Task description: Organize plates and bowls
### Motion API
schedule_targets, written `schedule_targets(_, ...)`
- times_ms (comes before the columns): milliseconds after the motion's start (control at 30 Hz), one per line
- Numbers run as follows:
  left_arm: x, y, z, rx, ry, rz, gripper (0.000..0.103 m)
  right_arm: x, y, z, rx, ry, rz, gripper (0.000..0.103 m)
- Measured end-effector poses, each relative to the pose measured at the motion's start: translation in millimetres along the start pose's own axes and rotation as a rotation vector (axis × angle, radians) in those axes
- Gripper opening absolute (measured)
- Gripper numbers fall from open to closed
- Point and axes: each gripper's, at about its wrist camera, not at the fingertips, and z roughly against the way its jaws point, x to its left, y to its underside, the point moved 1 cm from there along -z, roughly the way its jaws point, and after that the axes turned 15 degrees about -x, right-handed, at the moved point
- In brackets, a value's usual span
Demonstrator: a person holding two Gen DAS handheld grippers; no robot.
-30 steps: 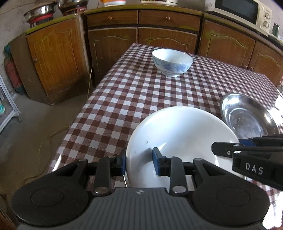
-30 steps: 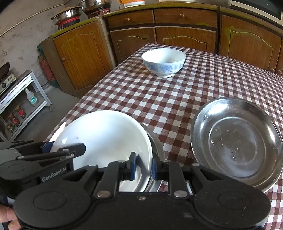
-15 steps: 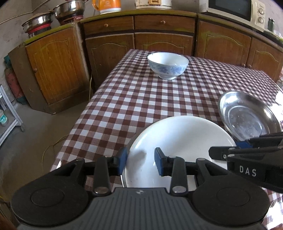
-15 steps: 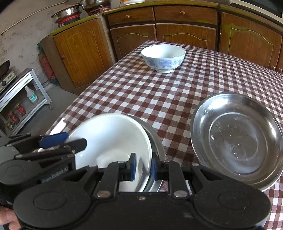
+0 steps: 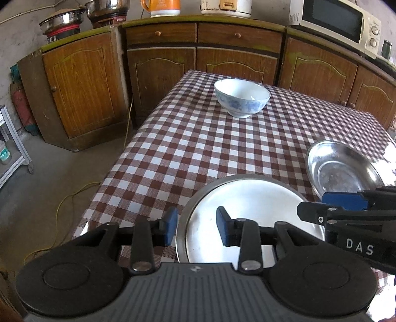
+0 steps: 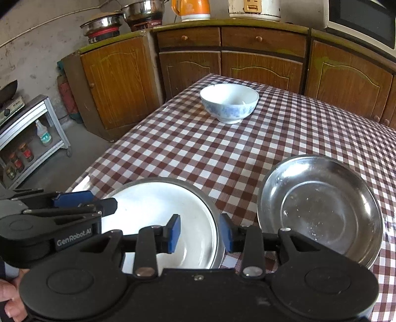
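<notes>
A white plate lies inside a steel plate at the near edge of the checked table. My left gripper straddles the stack's left rim with its pads clear of it. My right gripper straddles the right rim. Its jaws are opening and its pads are off the rim. A second, empty steel plate sits just to the right. A blue-patterned white bowl stands upright at the far side.
The table's left edge drops to a concrete floor with a yellow cable. Wooden cabinets run behind the table, carrying a microwave, a kettle and pots. A metal shelf with bottles stands at left. A hand holds the left gripper.
The white plate has come down to rest in the steel plate. The right gripper's jaws, shut on its rim before, have parted. The left jaws have widened slightly.
</notes>
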Motion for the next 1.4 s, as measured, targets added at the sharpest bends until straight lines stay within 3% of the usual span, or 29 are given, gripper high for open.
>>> schedule_targets(267, 2, -11, 10, -0.017, -0.008, 0.021, 0.044, 6, -8, 12, -0.021, 0.004, 0.010, 0.069)
schedule_targets(400, 2, -18, 15, -0.031, -0.018, 0.022, 0.054, 5, -16, 20, -0.035, 0.005, 0.012, 0.071)
schedule_targets(733, 0, -39, 29, -0.065, -0.024, 0.032, 0.067, 5, -37, 41, -0.062, 0.006, 0.024, 0.078)
schedule_targets(1400, -3, -67, 30, -0.085, -0.006, 0.028, 0.072, 1, -64, 48, -0.087, 0.022, 0.031, 0.079)
